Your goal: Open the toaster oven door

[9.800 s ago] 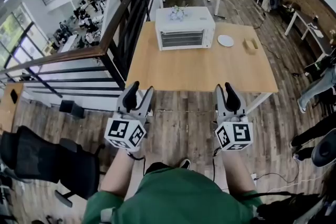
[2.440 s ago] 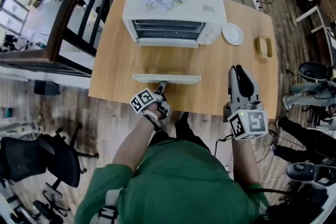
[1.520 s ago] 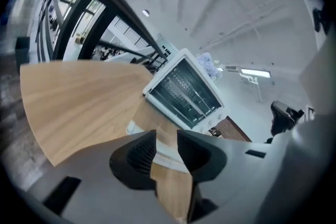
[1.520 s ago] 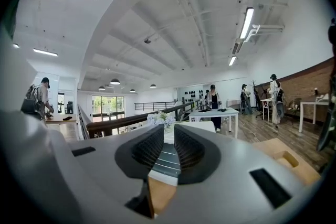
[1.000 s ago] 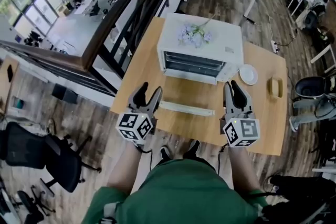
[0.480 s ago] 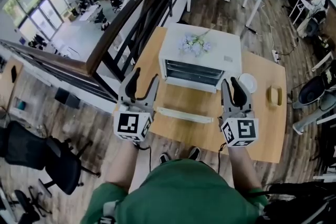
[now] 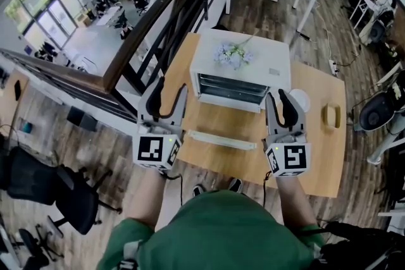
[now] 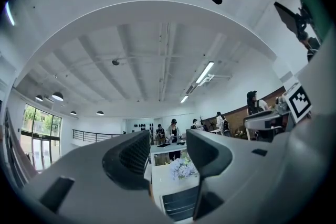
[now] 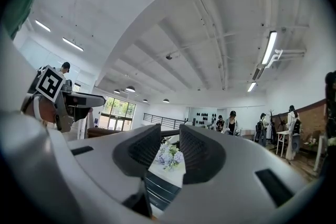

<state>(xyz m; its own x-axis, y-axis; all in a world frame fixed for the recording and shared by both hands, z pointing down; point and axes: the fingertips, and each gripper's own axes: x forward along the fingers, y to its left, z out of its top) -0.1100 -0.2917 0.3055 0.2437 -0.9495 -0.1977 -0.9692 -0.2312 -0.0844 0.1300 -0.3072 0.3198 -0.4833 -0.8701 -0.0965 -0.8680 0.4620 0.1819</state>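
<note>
White box-shaped toaster oven [image 7: 243,66] is sitting at the far side of the pale wooden tabletop [image 7: 323,155]. Its glass drop-down door [image 7: 221,139] is lying flat toward the person with the racks exposed, so the task's end state is already showing and nothing looks left to do. Left tongs [image 7: 168,93] are gaping wide and right tongs [image 7: 283,101] are standing narrowly apart. Both are hovering empty, clear of the door. Only the head view is showing the lowered door. The gripper views are showing just the oven front and the lilac flower sprig [image 9: 167,157] on top.

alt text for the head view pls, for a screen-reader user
Seen from above, a white toaster oven sits on a wooden table, its door folded down open. A person holds the left hand-held gripper and right hand-held gripper raised in front of it, both empty.
</note>
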